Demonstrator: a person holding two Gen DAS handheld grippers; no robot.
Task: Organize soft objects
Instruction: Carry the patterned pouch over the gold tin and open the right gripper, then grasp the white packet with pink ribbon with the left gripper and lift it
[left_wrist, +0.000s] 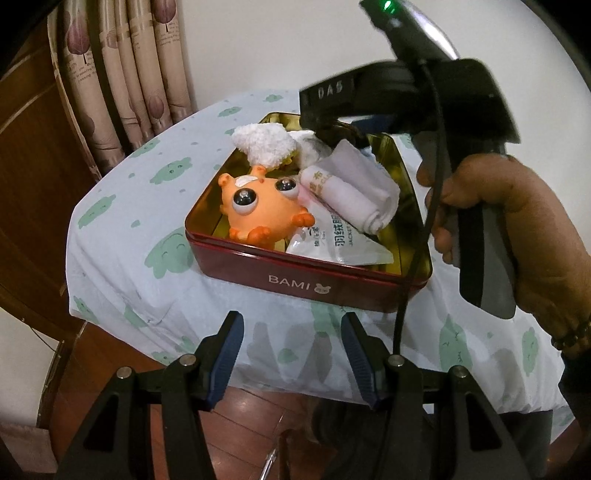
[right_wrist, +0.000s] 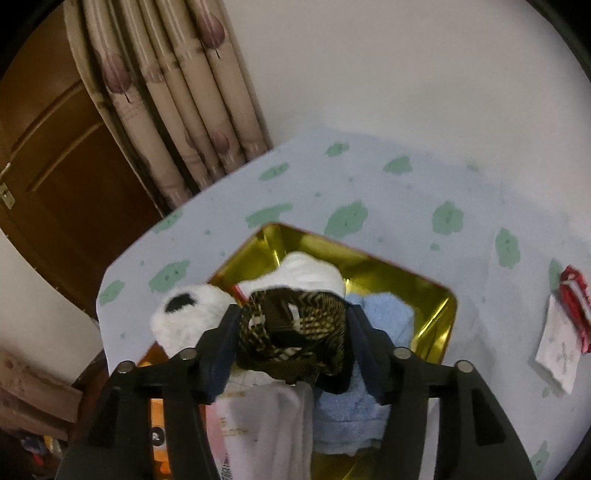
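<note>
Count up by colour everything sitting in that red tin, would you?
Orange: 1, the toy
Blue: 1, the towel
Brown: 1, the patterned cloth
White: 4, the plush, fluffy bundle, rolled cloth, packet
Total: 7

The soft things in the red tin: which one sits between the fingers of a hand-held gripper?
The brown-and-black patterned fabric bundle. It alone lies between the right hand-held gripper's fingers; the others lie beside or beneath it.

The right hand-held gripper (left_wrist: 334, 127) hides the red tin's (left_wrist: 306, 280) far corner.
</note>
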